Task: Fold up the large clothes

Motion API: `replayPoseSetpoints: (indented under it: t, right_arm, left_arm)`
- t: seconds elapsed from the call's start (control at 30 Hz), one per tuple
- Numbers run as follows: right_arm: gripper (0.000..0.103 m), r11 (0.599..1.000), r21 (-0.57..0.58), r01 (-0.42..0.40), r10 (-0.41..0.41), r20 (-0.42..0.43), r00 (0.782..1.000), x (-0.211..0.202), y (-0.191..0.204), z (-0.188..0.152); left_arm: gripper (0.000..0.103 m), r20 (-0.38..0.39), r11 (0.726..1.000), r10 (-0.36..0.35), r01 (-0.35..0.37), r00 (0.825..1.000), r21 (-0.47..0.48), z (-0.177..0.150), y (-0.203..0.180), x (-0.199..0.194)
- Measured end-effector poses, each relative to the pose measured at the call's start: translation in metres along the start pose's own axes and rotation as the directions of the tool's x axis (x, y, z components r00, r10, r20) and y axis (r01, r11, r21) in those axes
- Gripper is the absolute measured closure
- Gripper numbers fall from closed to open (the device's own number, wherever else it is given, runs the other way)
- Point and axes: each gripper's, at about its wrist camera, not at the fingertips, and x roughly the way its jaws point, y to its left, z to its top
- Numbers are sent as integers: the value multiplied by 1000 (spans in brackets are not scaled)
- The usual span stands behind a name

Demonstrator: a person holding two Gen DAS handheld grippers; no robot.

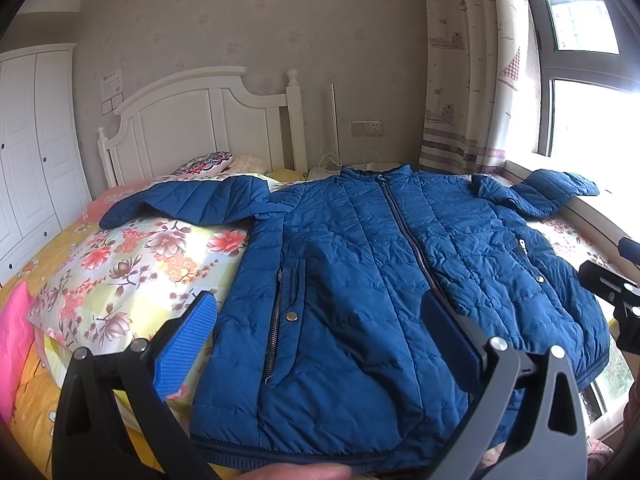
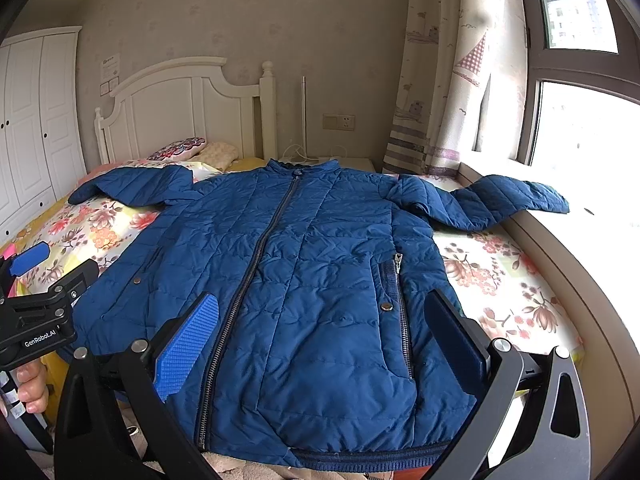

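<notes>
— Jacket (image 2: 304, 288) lies flat on the bed (image 2: 500, 276), zipped, sleeves out. Folding has not begun.
— And my grippers?
— Left (image 1: 320, 320) and right (image 2: 324, 320) both gape wide, holding nothing. I think a sleeve comes next.

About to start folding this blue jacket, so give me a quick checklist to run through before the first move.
1. Jacket spread flat, front up: ok.
2. Zipper closed: ok.
3. Sleeves spread out: not ok, the window-side sleeve lies bent over the sill.
4. Left gripper jaws open and empty: ok.
5. Right gripper jaws open and empty: ok.
6. Hem within reach at the near edge: ok.
</notes>
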Motion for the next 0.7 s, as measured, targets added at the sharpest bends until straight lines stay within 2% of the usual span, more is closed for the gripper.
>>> replayPoseSetpoints:
  t: [0.3, 0.4, 0.47, 0.57, 0.63, 0.7]
  right_arm:
    - [4, 999, 38, 14, -12, -56, 998, 20, -21, -2]
    - [4, 996, 75, -49, 55, -78, 995, 32, -36, -5]
    - [4, 988, 129, -86, 104, -137, 985, 47, -48, -10]
    - [4, 986, 161, -32, 71, -243, 967, 69, -58, -18]
    - [4, 987, 159, -11, 57, -283, 957, 81, -62, -22]
    - [4, 988, 157, -1, 47, -290, 956, 88, -67, -22]
  left_arm:
    - [2, -63, 1000, -20, 20, 998, -10, -6, 5, 9]
    - [2, -102, 1000, -27, 27, 994, -5, -2, 6, 20]
    - [2, -138, 1000, -4, 8, 990, 29, 2, 2, 37]
    - [2, -205, 989, 60, -31, 977, 143, 6, -11, 76]
    - [2, -246, 984, 49, -4, 968, 177, 10, -17, 99]
    - [2, -319, 978, 34, 34, 947, 205, 15, -25, 130]
